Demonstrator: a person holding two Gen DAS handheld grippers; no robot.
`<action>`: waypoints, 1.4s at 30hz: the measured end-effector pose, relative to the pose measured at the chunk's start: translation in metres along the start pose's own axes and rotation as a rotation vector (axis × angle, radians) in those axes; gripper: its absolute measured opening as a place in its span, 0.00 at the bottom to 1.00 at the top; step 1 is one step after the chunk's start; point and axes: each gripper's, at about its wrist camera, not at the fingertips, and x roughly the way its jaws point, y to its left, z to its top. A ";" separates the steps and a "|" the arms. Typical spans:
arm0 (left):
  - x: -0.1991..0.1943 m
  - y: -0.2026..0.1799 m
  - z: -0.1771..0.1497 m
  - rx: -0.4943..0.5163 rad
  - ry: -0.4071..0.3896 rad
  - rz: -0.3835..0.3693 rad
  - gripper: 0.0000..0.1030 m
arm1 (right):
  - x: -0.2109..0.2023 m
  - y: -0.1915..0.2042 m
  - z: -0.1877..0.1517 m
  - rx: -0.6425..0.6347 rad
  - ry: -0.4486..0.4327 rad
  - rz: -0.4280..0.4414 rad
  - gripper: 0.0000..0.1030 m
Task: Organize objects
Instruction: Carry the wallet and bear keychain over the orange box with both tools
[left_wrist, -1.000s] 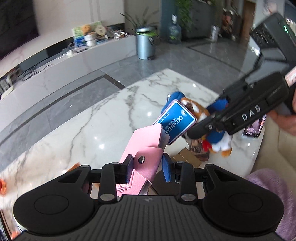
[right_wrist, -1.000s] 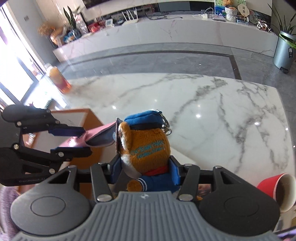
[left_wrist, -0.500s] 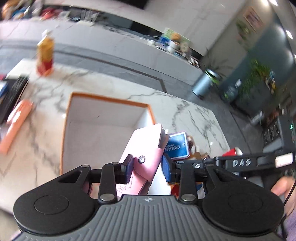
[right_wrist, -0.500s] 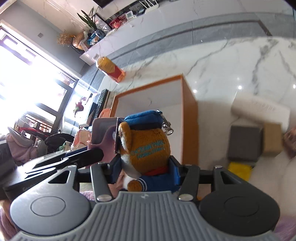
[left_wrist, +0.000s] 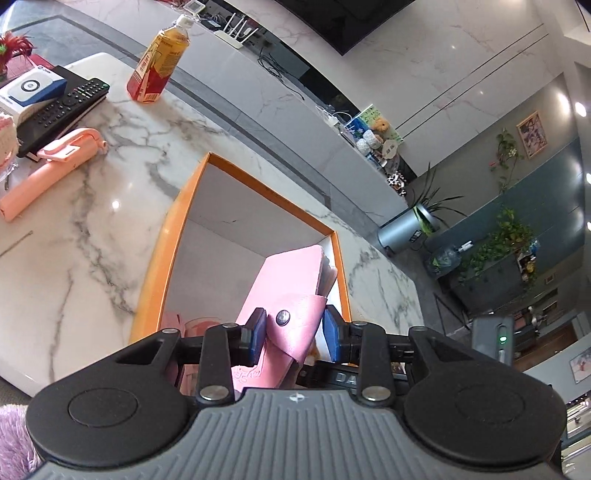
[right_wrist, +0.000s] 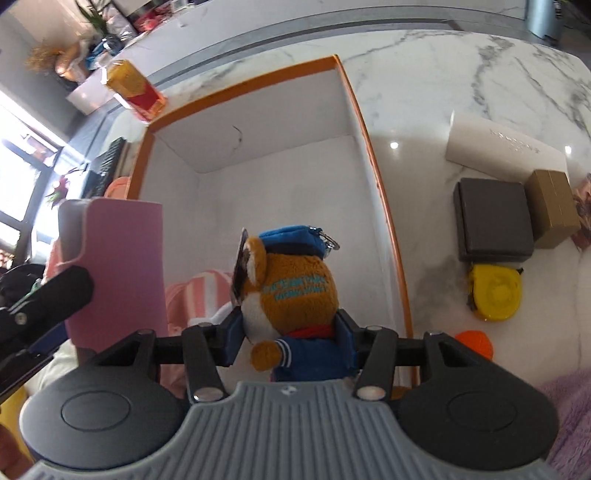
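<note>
My left gripper (left_wrist: 293, 338) is shut on a pink wallet (left_wrist: 291, 284) with a snap button, held over the near end of an orange-rimmed open box (left_wrist: 173, 218) with a white inside. My right gripper (right_wrist: 291, 341) is shut on a brown plush bear (right_wrist: 295, 291) in a blue cap and sailor suit, held over the same box (right_wrist: 380, 192). The wallet also shows at the left of the right wrist view (right_wrist: 118, 273). A pink striped item (right_wrist: 201, 295) lies on the box floor below both.
On the marble table: a tea bottle (left_wrist: 159, 61), a remote (left_wrist: 61, 110), a pink folded stick (left_wrist: 48, 166). Right of the box: a white box (right_wrist: 506, 153), a dark case (right_wrist: 495, 221), a cardboard box (right_wrist: 552, 212), a yellow tape measure (right_wrist: 495, 291).
Both grippers swung left from the table's right part to over the orange box, carrying the wallet and the bear. They now sit lower and closer to the box.
</note>
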 end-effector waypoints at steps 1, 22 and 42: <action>-0.001 0.001 -0.001 0.004 -0.002 -0.004 0.37 | 0.001 0.004 -0.001 -0.004 -0.024 -0.021 0.51; -0.010 0.016 -0.003 -0.012 0.002 -0.053 0.37 | 0.021 0.016 -0.004 -0.028 0.130 -0.080 0.56; -0.002 -0.004 -0.009 0.018 0.061 -0.104 0.37 | 0.020 0.011 -0.015 -0.252 0.169 -0.071 0.23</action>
